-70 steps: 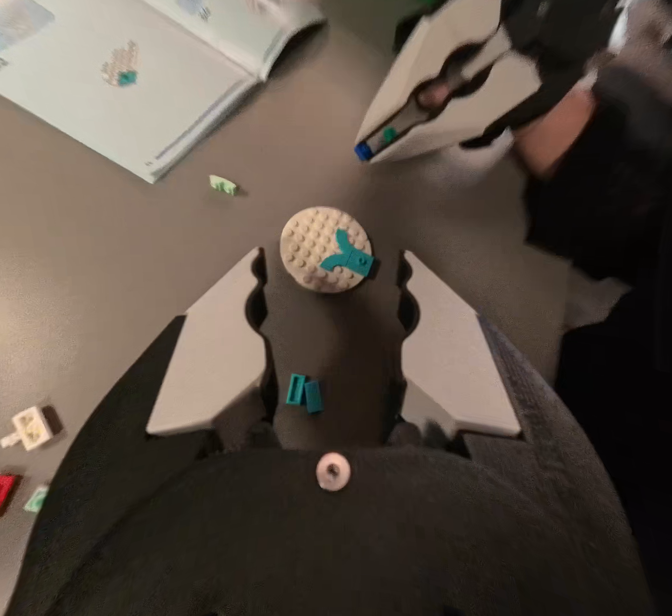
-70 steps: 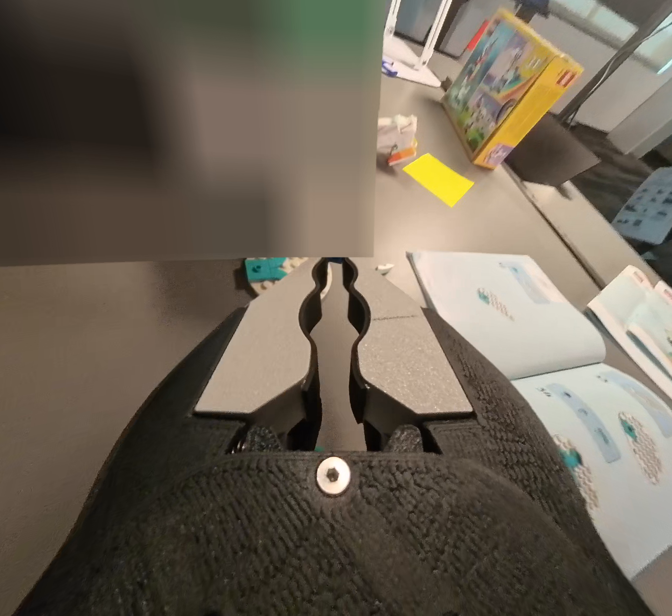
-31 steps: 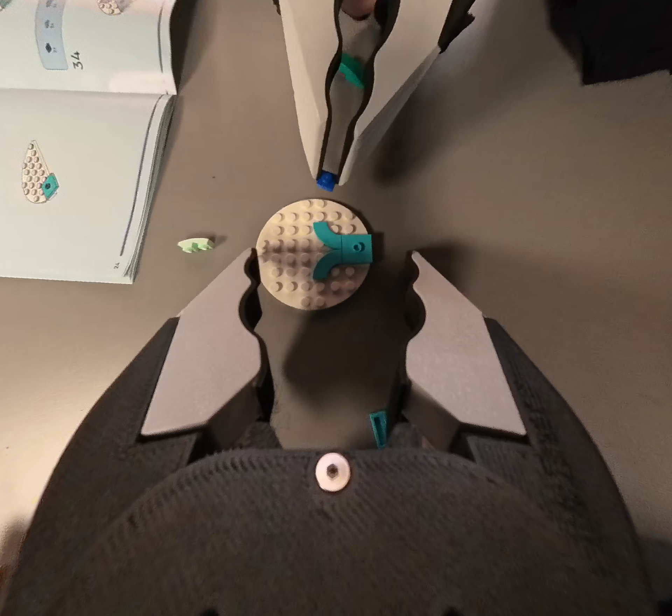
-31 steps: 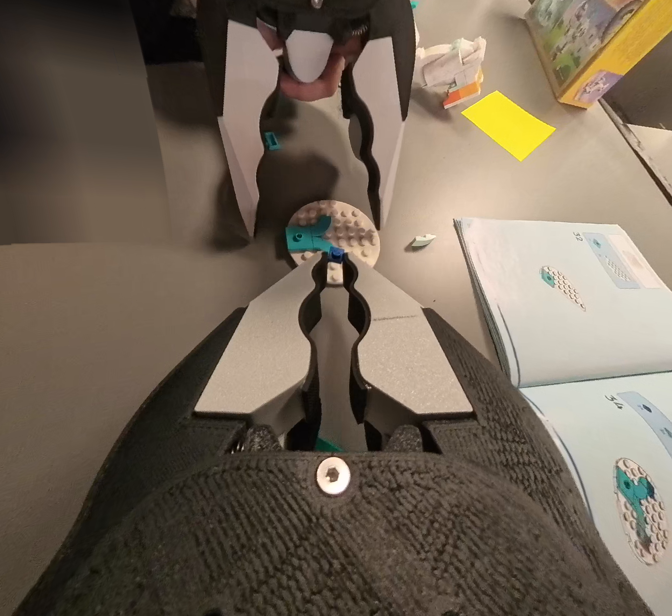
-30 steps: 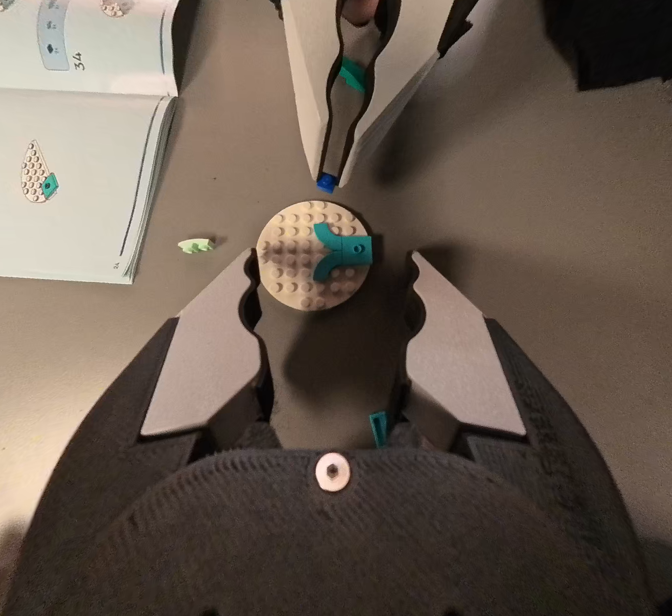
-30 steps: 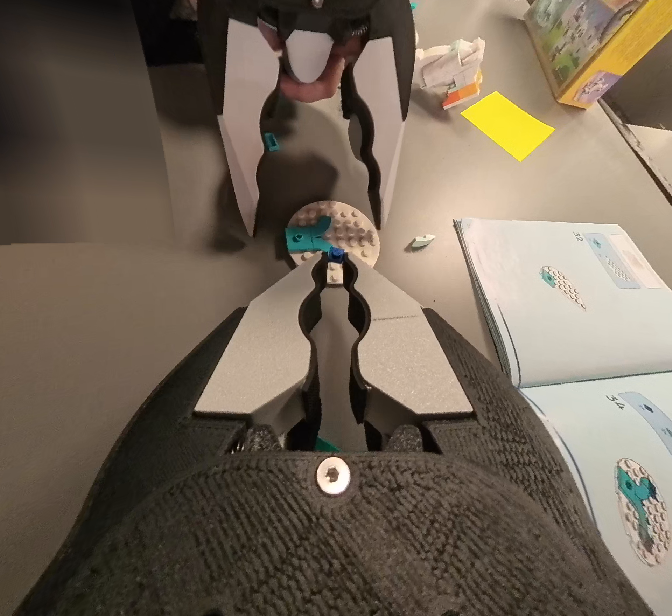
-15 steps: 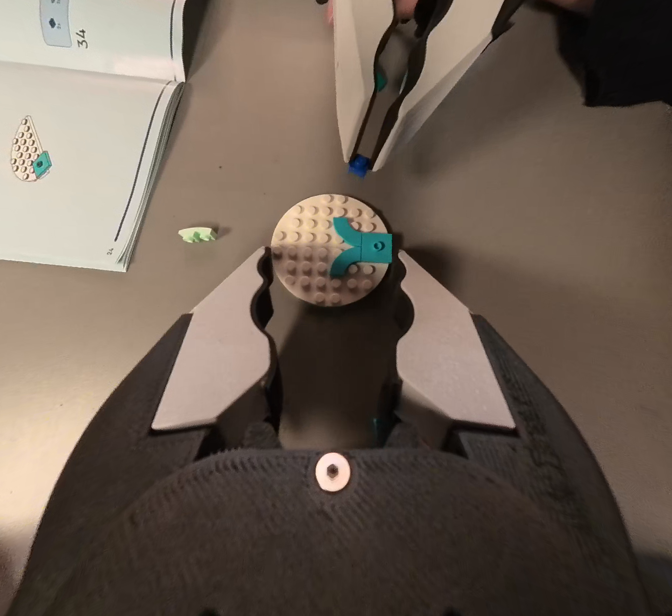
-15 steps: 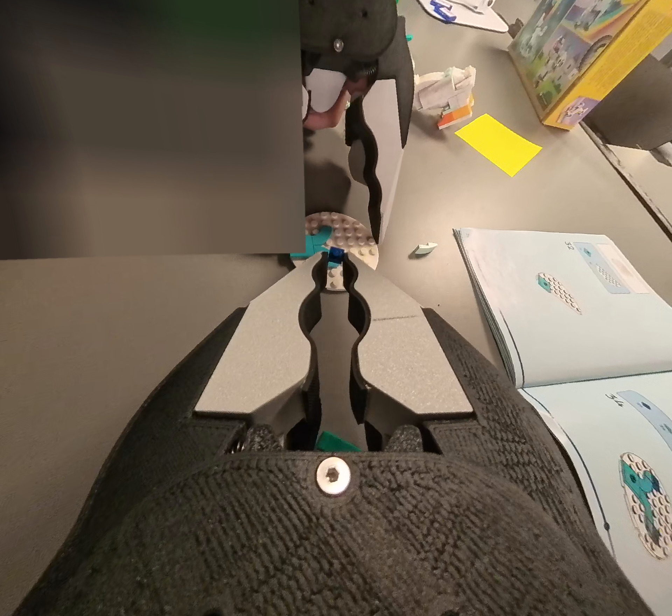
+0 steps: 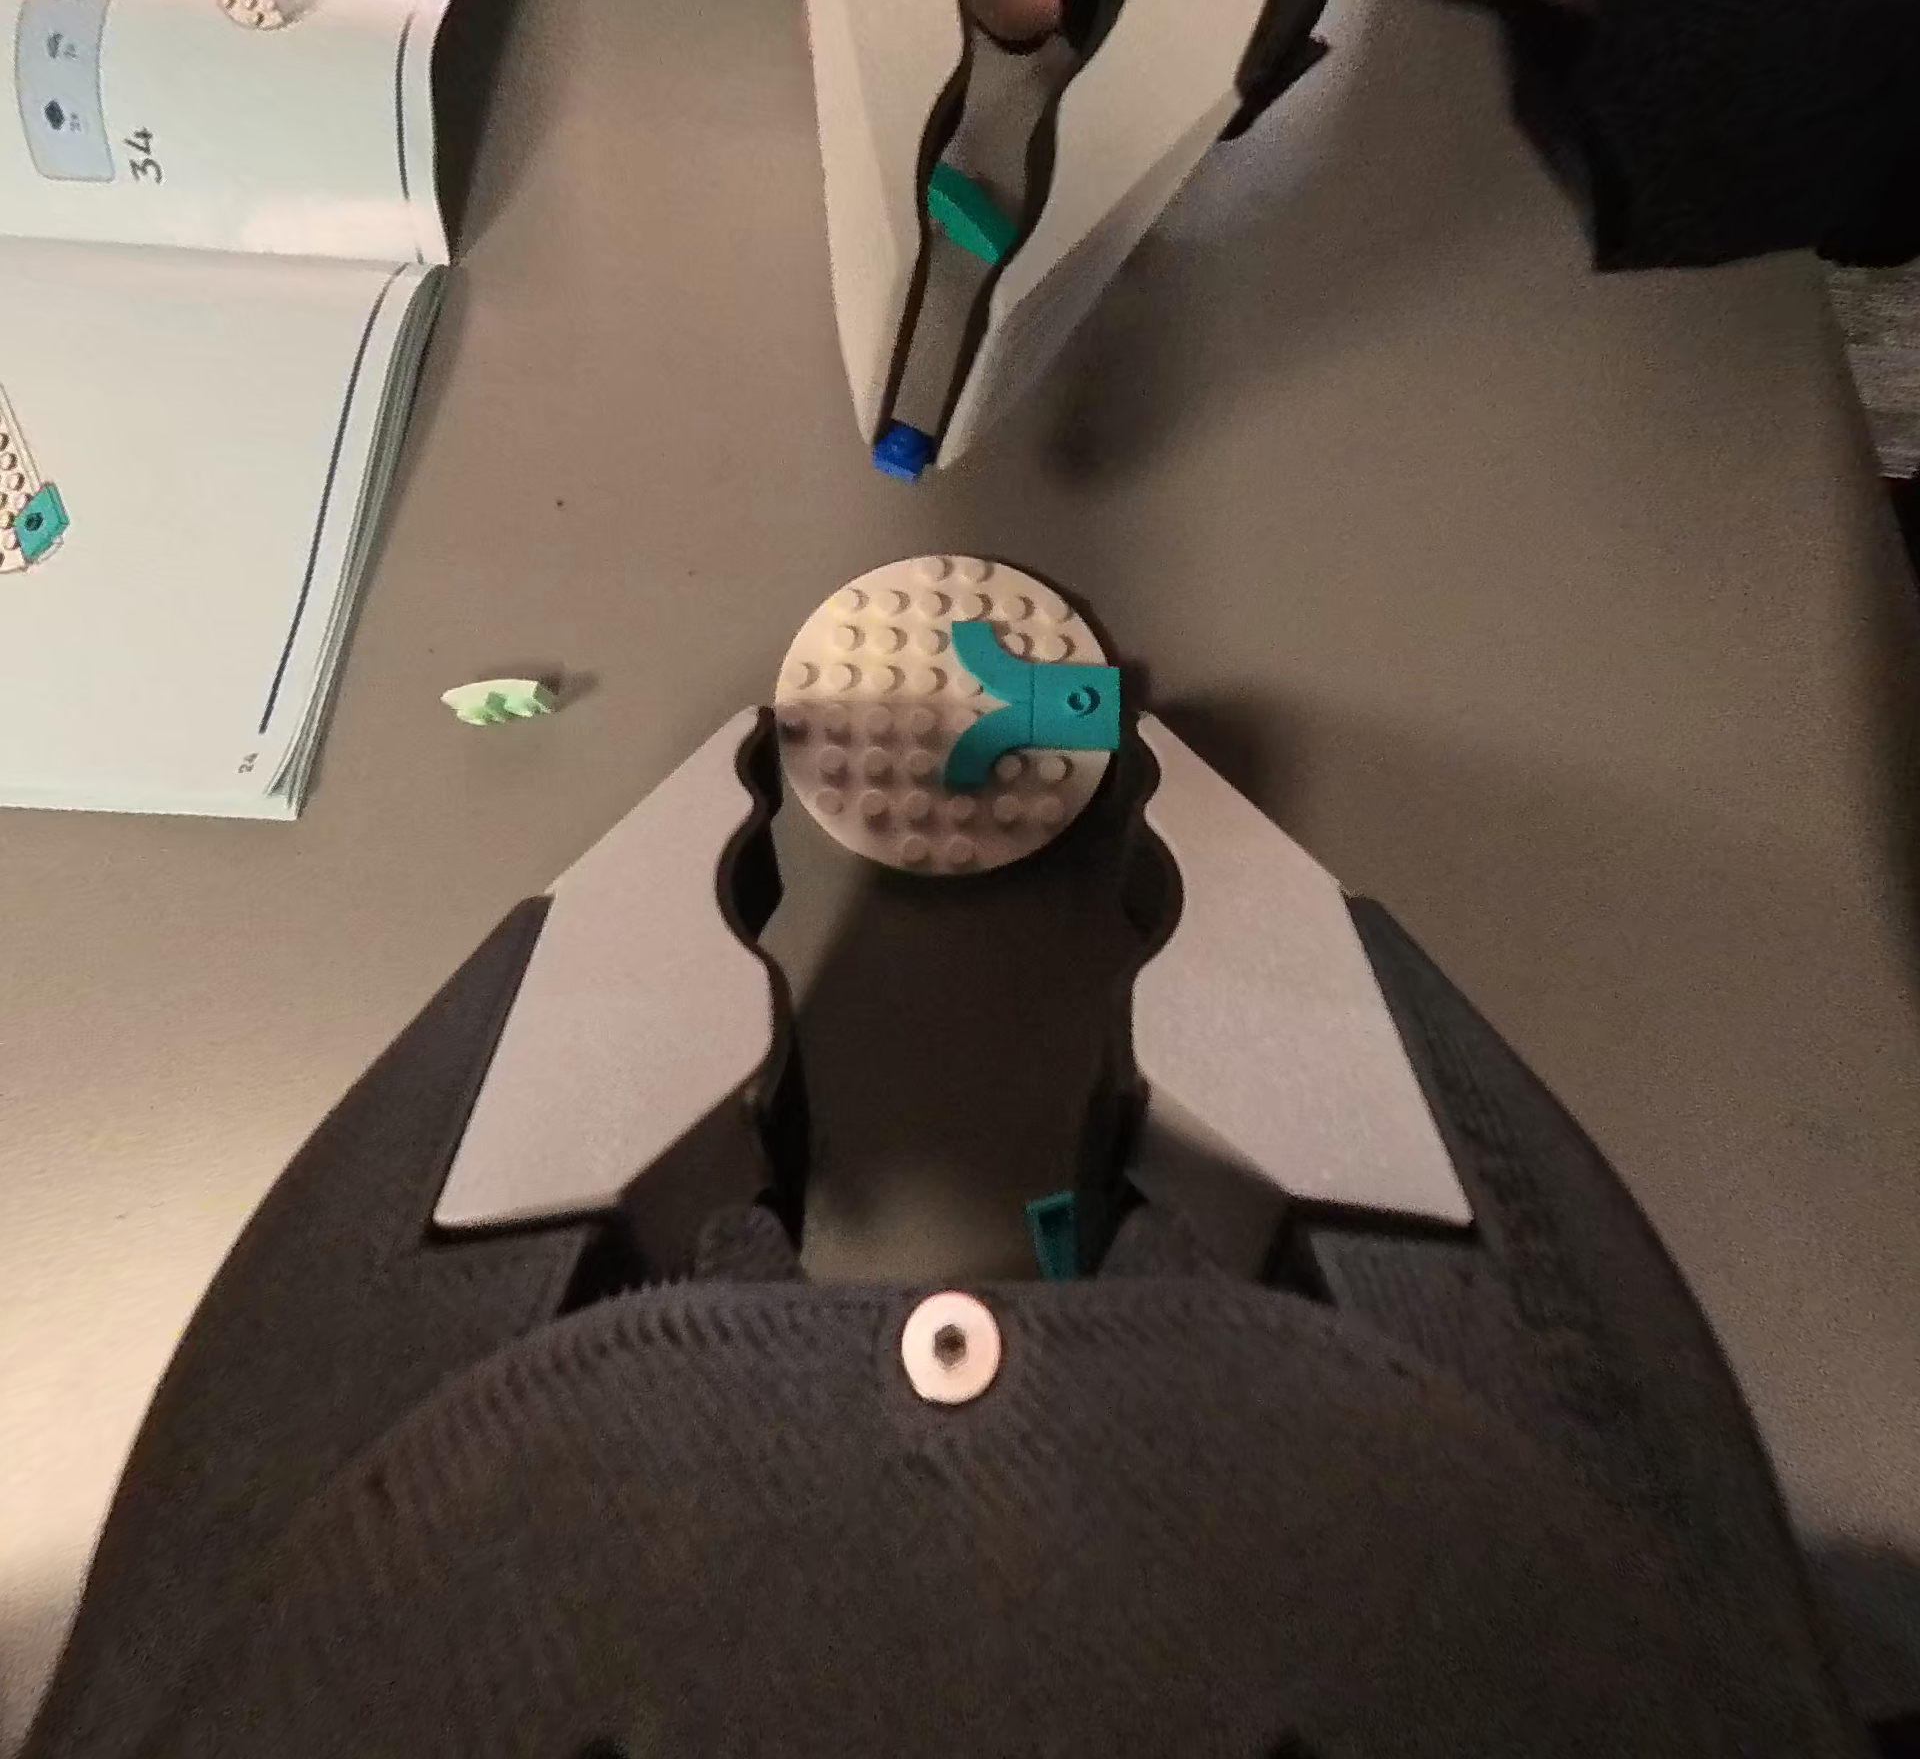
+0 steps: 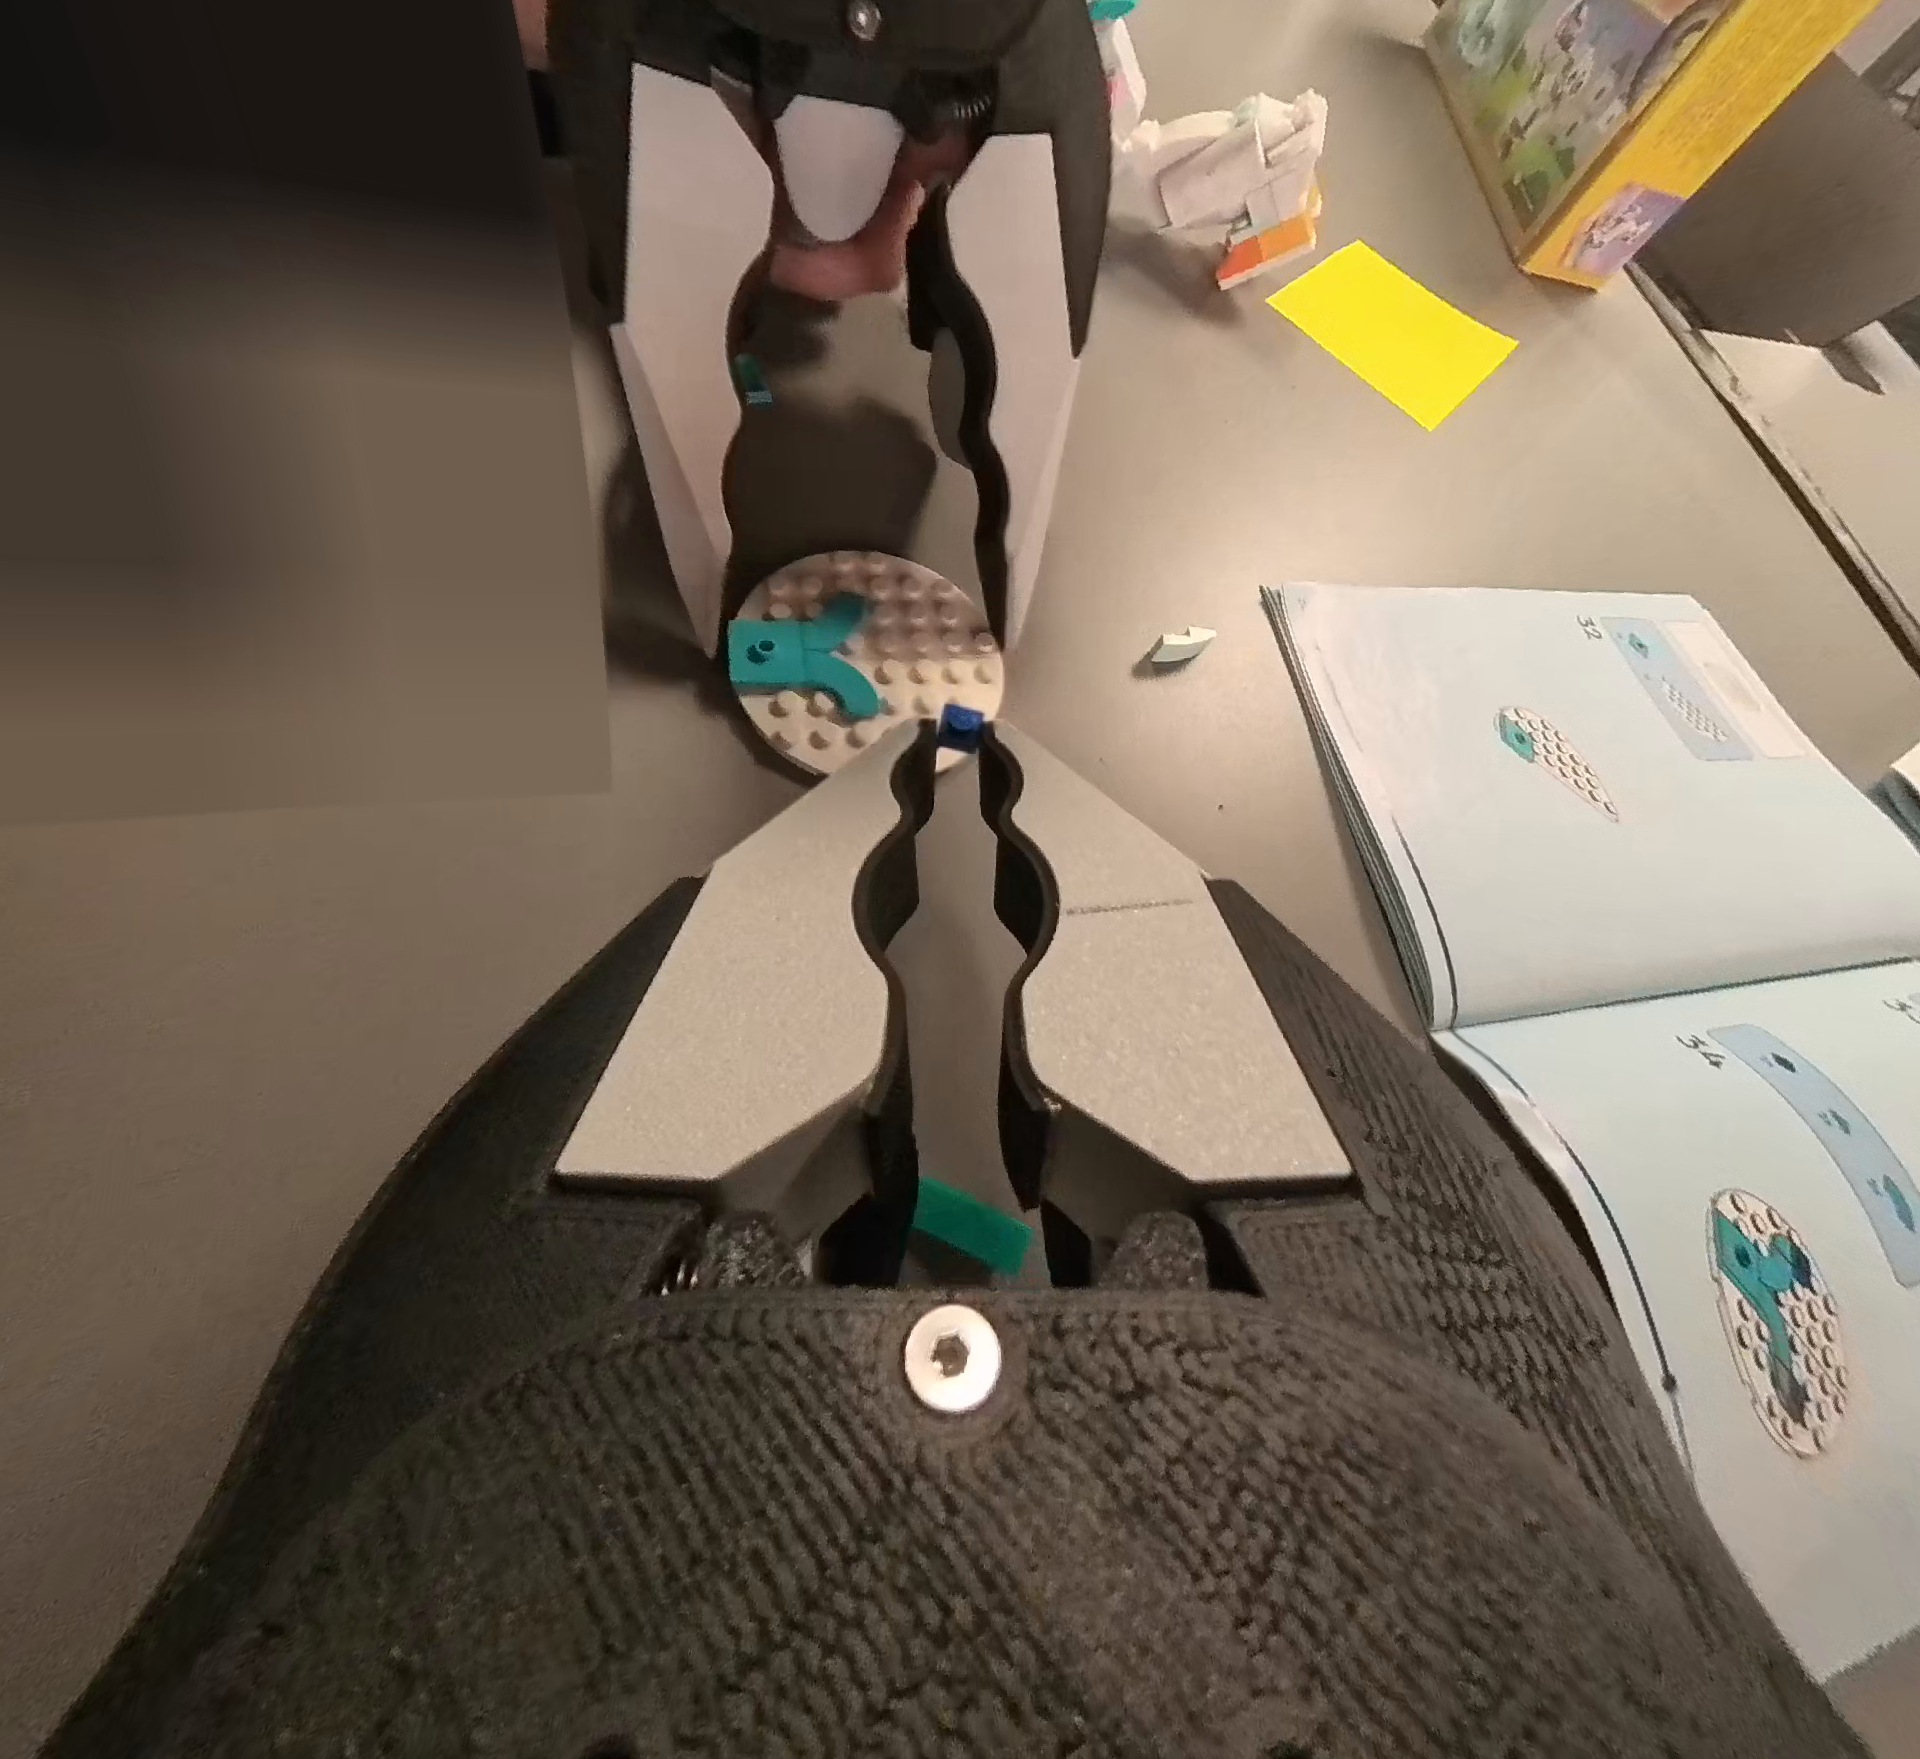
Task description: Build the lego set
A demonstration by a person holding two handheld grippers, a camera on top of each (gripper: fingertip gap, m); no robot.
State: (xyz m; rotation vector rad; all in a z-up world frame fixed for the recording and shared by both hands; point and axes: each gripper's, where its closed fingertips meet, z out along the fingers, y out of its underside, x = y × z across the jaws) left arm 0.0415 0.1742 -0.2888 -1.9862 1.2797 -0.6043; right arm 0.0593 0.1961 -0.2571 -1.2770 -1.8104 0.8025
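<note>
My right gripper (image 10: 954, 741) pinches the small blue stud piece (image 10: 958, 728) just short of the round tan plate (image 9: 940, 722) on the table (image 9: 1455, 566). My left gripper (image 9: 951, 730) sits spread around the plate's sides, touching or not I can't tell. I'd clamp left first, then align the blue piece over a stud and press straight down.

Grey matte worktop (image 10: 1195, 483), lit unevenly. Round tan studded plate (image 9: 883, 774) lies flat near centre w/ teal pieces (image 9: 1023, 707) pressed on top. Just left of it in left wrist view, 1 small pale-green piece (image 9: 497, 701), apart from the plate. Past that, open instruction booklet (image 9: 187, 462), pages flat, spine edge twd the plate. Right wrist view: yellow paper sheet (image 10: 1390, 333) lying flat farther back, crumpled white wrapper w/ orange bit (image 10: 1242, 171) near it, colourful set box (image 10: 1662, 47) standing at the far edge. Small teal brick (image 9: 1051, 1236) on the surface on the plate's near side in left wrist view.
</note>
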